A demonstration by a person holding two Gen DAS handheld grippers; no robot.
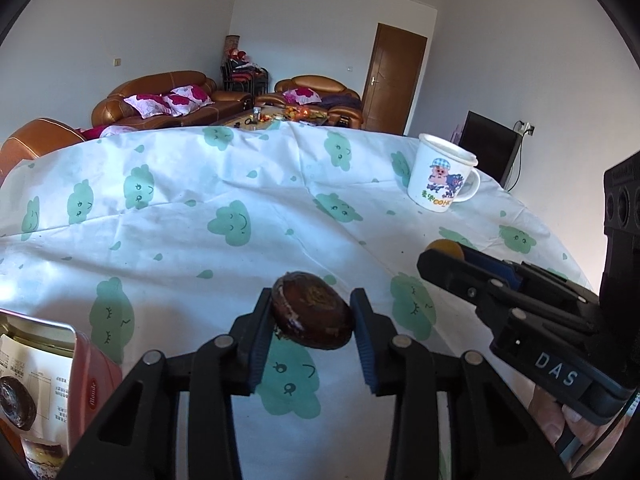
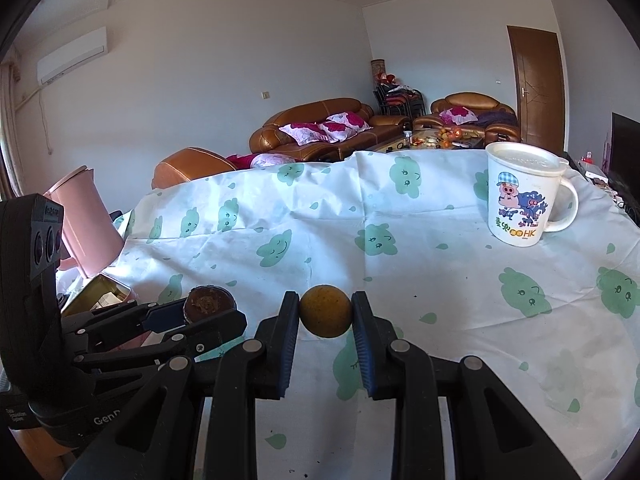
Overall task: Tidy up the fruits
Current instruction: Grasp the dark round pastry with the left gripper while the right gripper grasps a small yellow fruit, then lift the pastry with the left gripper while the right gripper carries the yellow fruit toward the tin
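Note:
My left gripper (image 1: 314,316) is shut on a dark brown round cake-like item (image 1: 312,314) and holds it just above the cloth-covered table (image 1: 200,184). It also shows in the right wrist view (image 2: 208,302). My right gripper (image 2: 325,314) is shut on a small round orange-yellow fruit (image 2: 325,312), held above the cloth. In the left wrist view the right gripper (image 1: 452,256) sits to the right with the fruit (image 1: 444,247) partly hidden behind its fingers.
A white cartoon mug (image 1: 442,174) stands at the far right of the table, also in the right wrist view (image 2: 524,196). A pink open tin (image 1: 52,380) with packaged items sits at the left front. A pink jug (image 2: 86,220) stands at the left edge.

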